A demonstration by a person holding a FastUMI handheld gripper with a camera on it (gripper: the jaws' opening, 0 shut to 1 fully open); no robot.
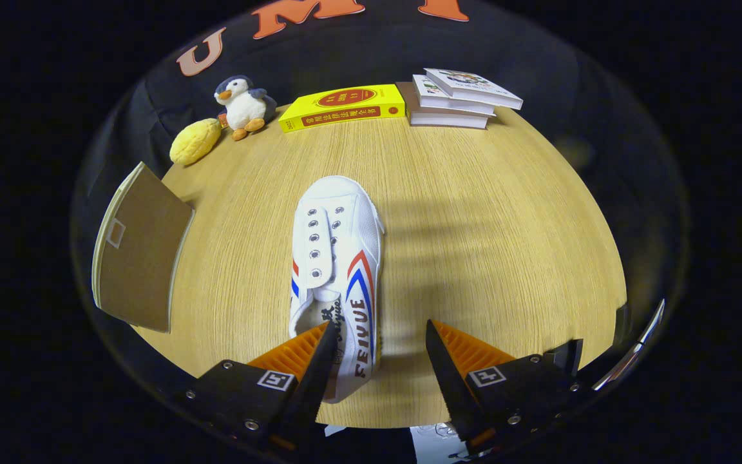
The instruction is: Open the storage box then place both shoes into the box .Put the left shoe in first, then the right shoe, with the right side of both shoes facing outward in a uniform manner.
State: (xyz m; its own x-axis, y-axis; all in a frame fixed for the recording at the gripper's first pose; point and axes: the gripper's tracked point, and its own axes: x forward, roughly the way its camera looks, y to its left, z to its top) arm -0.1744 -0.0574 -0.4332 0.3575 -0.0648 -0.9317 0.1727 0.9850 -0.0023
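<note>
Spread tool [377, 335] over canvas shoe [337, 270]

Matt white canvas shoe [335, 270] – metal eyelets – on a grained wooden table [474, 212]; plush penguin [242, 106], glossy yellow book [343, 106].

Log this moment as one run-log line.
gripper: open, holding nothing | shoe: on table, heel by one finger, toe pointing away | box flap: beside shoe
</note>
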